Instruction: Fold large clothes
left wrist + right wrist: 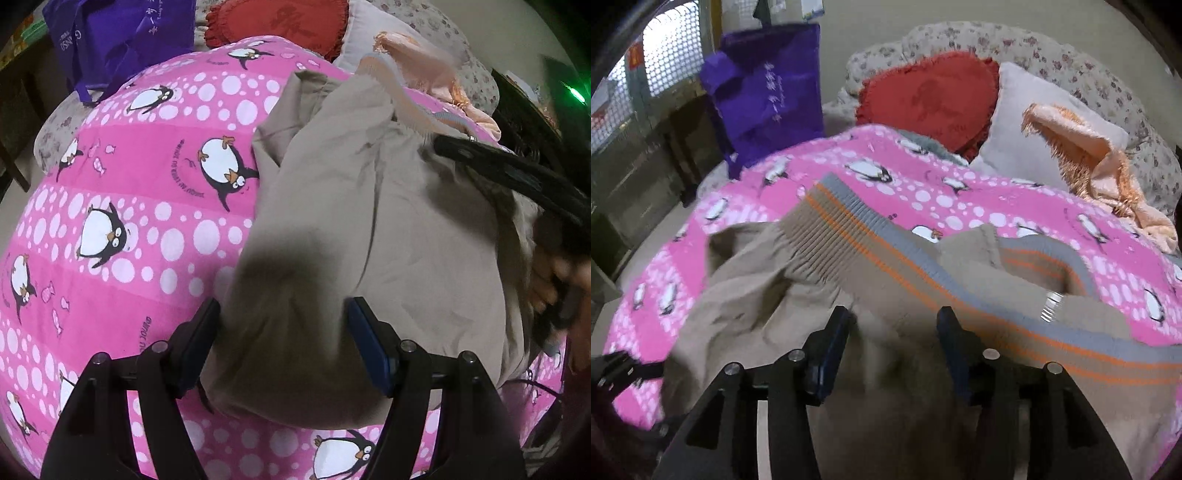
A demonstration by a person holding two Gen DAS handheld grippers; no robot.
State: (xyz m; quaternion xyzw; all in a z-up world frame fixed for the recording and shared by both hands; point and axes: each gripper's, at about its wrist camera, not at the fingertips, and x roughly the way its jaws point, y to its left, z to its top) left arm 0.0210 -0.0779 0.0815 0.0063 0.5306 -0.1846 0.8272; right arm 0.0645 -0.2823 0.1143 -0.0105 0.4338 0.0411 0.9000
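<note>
A large beige jacket (388,221) lies crumpled on a pink penguin-print blanket (147,166). Its ribbed hem (871,243) has orange and grey stripes, and a metal zip end (1051,304) shows near it. My left gripper (284,306) stands wide over the jacket's lower left part, with cloth lying under and between its fingers and no pinch visible. My right gripper (894,317) is open just above the jacket below the hem, and nothing is clamped in it. In the left wrist view the right gripper (454,151) reaches in from the right edge, with a hand (546,288) behind it.
At the head of the bed lie a red heart-shaped cushion (931,99), a pale pillow (1034,122) and a peach fringed cloth (1100,162). A purple bag (768,92) hangs at the left beside the bed. The blanket (960,195) stretches bare beyond the hem.
</note>
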